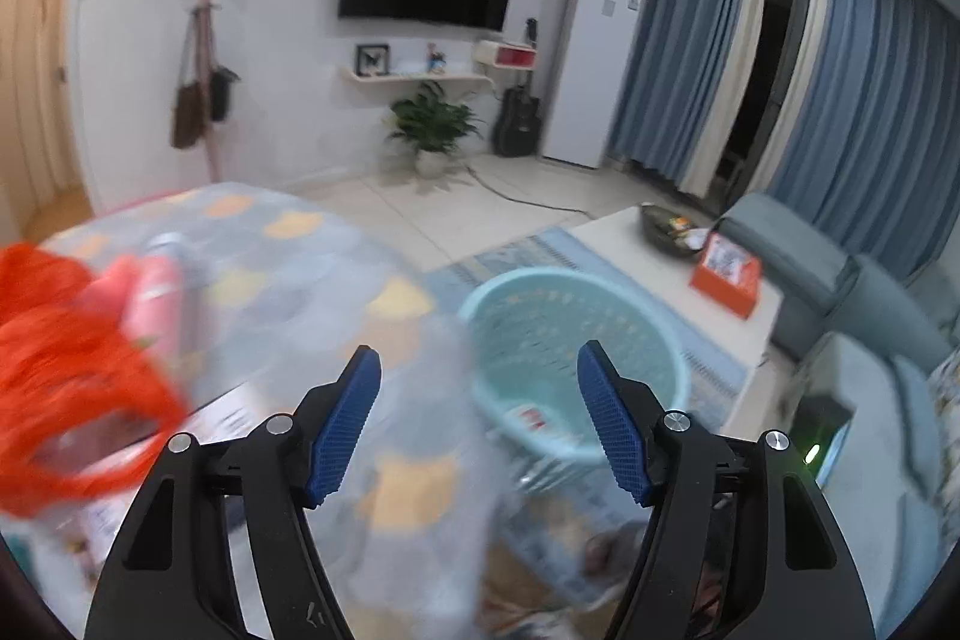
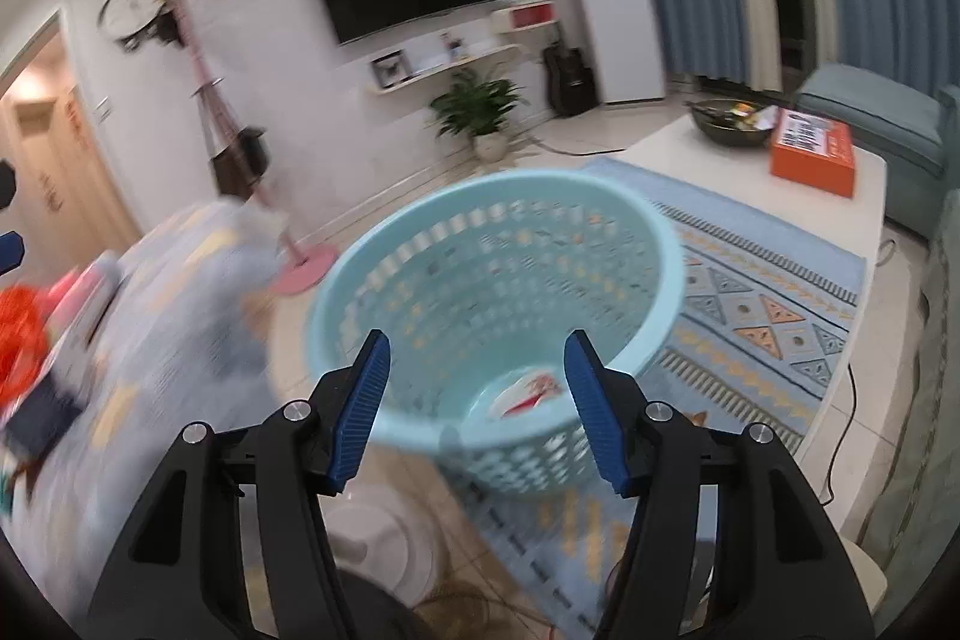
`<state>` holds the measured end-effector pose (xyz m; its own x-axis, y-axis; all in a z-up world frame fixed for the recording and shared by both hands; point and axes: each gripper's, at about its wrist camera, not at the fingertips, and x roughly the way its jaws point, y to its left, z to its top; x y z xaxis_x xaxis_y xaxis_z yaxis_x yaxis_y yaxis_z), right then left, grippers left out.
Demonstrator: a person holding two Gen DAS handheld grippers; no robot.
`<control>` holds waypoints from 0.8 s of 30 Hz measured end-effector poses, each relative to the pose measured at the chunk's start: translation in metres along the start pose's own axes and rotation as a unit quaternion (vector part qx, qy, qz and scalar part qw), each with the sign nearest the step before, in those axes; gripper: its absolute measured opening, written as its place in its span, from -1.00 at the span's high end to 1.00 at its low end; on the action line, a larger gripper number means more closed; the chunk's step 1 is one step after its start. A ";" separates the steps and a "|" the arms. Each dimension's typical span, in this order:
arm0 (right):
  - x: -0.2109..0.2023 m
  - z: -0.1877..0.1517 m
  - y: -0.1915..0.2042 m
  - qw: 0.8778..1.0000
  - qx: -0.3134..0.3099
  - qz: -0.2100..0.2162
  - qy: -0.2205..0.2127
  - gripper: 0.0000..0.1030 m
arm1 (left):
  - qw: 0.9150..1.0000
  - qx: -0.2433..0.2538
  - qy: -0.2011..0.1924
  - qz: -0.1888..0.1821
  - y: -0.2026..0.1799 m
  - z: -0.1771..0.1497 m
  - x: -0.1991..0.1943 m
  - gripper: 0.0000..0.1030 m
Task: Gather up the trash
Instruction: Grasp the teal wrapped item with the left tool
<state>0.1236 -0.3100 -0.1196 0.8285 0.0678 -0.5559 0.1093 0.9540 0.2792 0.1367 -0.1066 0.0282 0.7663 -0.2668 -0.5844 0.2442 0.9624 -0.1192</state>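
A light blue perforated plastic basket (image 2: 510, 232) stands on the floor rug, with a red and white wrapper (image 2: 531, 391) lying at its bottom. My right gripper (image 2: 477, 400) is open and empty, held just above the basket's near rim. My left gripper (image 1: 480, 415) is open and empty, above the edge of a table covered with a patterned cloth (image 1: 288, 268); the basket (image 1: 576, 340) is just beyond it to the right. On the table's left lie an orange mesh bag (image 1: 66, 346) and a pink can (image 1: 159, 292), both blurred.
A white coffee table (image 2: 750, 172) holds an orange box (image 2: 813, 151) and a dark bowl (image 2: 729, 121). A grey-blue sofa (image 1: 840, 292) is on the right. A plant (image 1: 435, 124), guitar and fridge (image 1: 600, 52) stand by the far wall. A white fan base (image 2: 390, 544) lies below the right gripper.
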 end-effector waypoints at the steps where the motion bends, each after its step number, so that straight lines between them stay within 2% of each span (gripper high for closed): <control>1: -0.003 -0.003 0.007 1.000 -0.009 0.006 0.002 -0.15 | 1.000 0.006 -0.002 0.013 0.003 -0.006 -0.007 -0.30; 5: -0.019 -0.012 0.039 0.998 -0.046 0.041 0.004 -0.21 | 0.997 0.008 -0.003 0.075 0.043 -0.046 -0.046 -0.30; 9: -0.032 -0.017 0.077 0.993 -0.084 0.086 0.007 -0.28 | 0.993 -0.043 0.015 0.106 0.099 -0.076 -0.079 -0.30; 12: -0.043 -0.022 0.107 0.985 -0.115 0.126 0.003 -0.33 | 0.985 -0.081 0.011 0.150 0.141 -0.099 -0.105 -0.30; 15: -0.049 -0.027 0.135 0.978 -0.123 0.170 0.014 -0.38 | 0.972 -0.117 -0.017 0.203 0.173 -0.111 -0.132 -0.30; 18: -0.051 -0.032 0.165 0.969 -0.129 0.210 0.031 -0.47 | 0.963 -0.143 -0.029 0.225 0.196 -0.115 -0.142 -0.30; 20: -0.054 -0.036 0.183 0.964 -0.146 0.219 0.030 -0.51 | 0.961 -0.147 -0.024 0.234 0.202 -0.114 -0.139 -0.30; 24: -0.057 -0.038 0.210 0.961 -0.175 0.213 0.019 -0.78 | 0.958 -0.151 -0.018 0.244 0.213 -0.113 -0.128 -0.30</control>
<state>0.0788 -0.1020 -0.0592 0.7358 0.4783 -0.4794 -0.4322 0.8767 0.2114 0.0237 0.1388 -0.0133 0.7665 0.2213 -0.6030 -0.3271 0.9424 -0.0698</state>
